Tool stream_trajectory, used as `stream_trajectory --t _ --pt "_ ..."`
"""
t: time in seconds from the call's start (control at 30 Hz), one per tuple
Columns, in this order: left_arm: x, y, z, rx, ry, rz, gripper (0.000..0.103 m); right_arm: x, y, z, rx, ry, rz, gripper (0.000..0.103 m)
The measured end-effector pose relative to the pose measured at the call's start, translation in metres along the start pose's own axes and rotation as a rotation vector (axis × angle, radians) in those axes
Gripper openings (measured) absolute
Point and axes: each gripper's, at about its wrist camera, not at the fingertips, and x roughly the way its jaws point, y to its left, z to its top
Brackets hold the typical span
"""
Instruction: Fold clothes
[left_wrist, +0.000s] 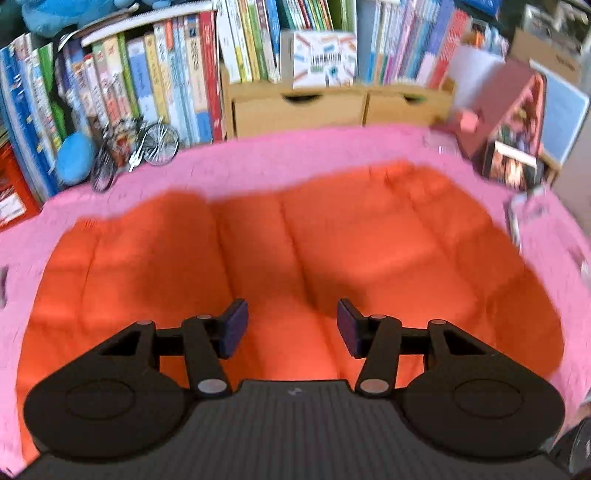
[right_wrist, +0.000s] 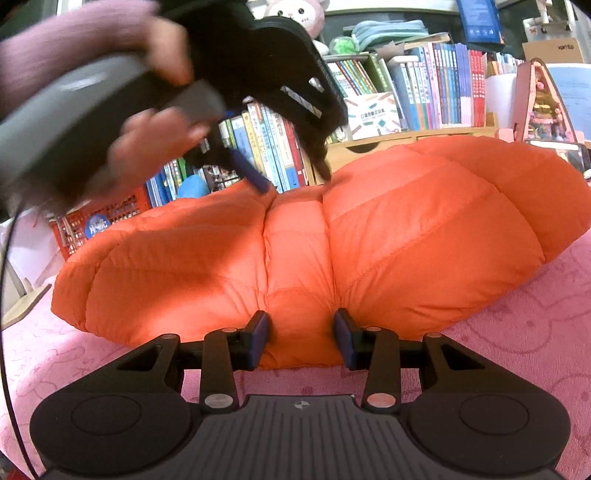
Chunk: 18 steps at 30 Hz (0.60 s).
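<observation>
An orange quilted puffer garment (left_wrist: 295, 251) lies folded into a thick bundle on a pink cloth (left_wrist: 258, 162). My left gripper (left_wrist: 291, 326) is open and hovers above the garment, holding nothing. In the right wrist view the garment (right_wrist: 388, 240) bulges up in front of me. My right gripper (right_wrist: 301, 339) is open, with its two fingers on either side of a fold at the garment's near edge, low by the pink cloth (right_wrist: 517, 350). The left gripper (right_wrist: 258, 181), held in a hand, shows above the garment's top left in this view.
A row of books (left_wrist: 147, 85) and wooden drawers (left_wrist: 299, 107) stand behind the cloth. A small toy bicycle (left_wrist: 136, 151) and a blue ball (left_wrist: 74, 157) sit at the back left. A pink model house (left_wrist: 513, 122) stands at the back right. A red crate (right_wrist: 99, 221) is at the left.
</observation>
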Motion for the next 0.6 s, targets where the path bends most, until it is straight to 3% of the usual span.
stream_trajectory --t 0.27,0.6 --pt "-0.007 -0.01 -0.037 0.063 0.04 0.058 0.057 -0.001 0.001 -0.001 -0.009 -0.004 -0.003 0.041" --pt "-0.008 -0.016 -0.051 0.113 0.069 0.061 0.06 -0.002 0.004 -0.002 -0.021 -0.005 -0.008 0.041"
